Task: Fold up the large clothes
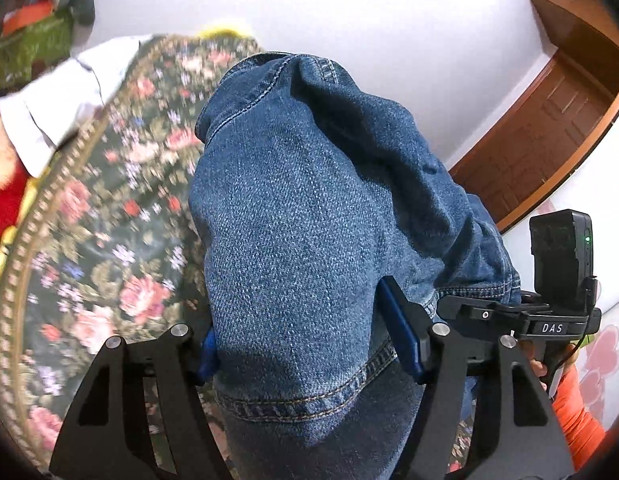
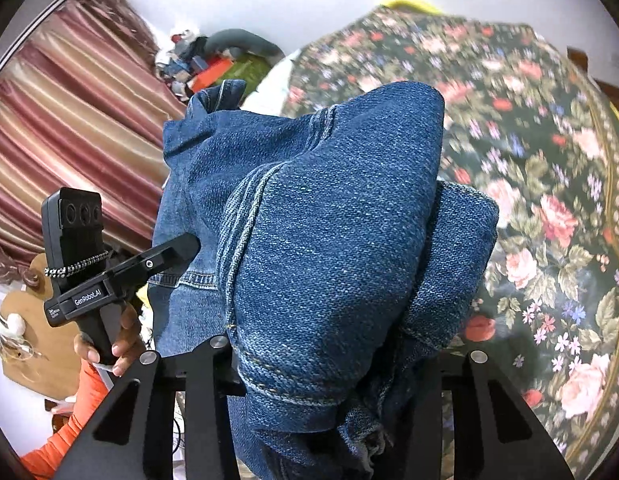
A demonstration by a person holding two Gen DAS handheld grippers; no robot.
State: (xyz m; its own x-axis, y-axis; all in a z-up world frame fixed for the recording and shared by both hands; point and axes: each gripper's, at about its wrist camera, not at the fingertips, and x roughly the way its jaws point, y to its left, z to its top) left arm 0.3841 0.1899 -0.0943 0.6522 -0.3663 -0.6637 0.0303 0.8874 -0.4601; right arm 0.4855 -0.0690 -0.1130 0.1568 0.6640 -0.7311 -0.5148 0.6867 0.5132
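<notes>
I have both tools clamped on the jeans (image 1: 309, 208): left tool (image 1: 309, 350), right tool (image 2: 333, 368); denim bunched, lifted above the floral bedspread (image 2: 549, 200) (background blurred)

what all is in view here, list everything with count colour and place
jeans: one, blue denim, bunched and lifted between both grippers, above the bed
bedspread: one, dark green with pink flowers and a gold border, spread below the jeans
white cloth: one, white, on the bedspread's far edge in the left wrist view
door: one, brown wood, in the white wall to the right of the left wrist view
curtain: one, red and cream stripes, left of the right wrist view
clutter pile: several items, mixed red, green and grey, beyond the bed
left gripper: one, black with blue pads, shut on the jeans
right gripper: one, black, fingertips hidden by the jeans bunched over them
orange sleeve: orange, on the person's arms behind the grippers
</notes>
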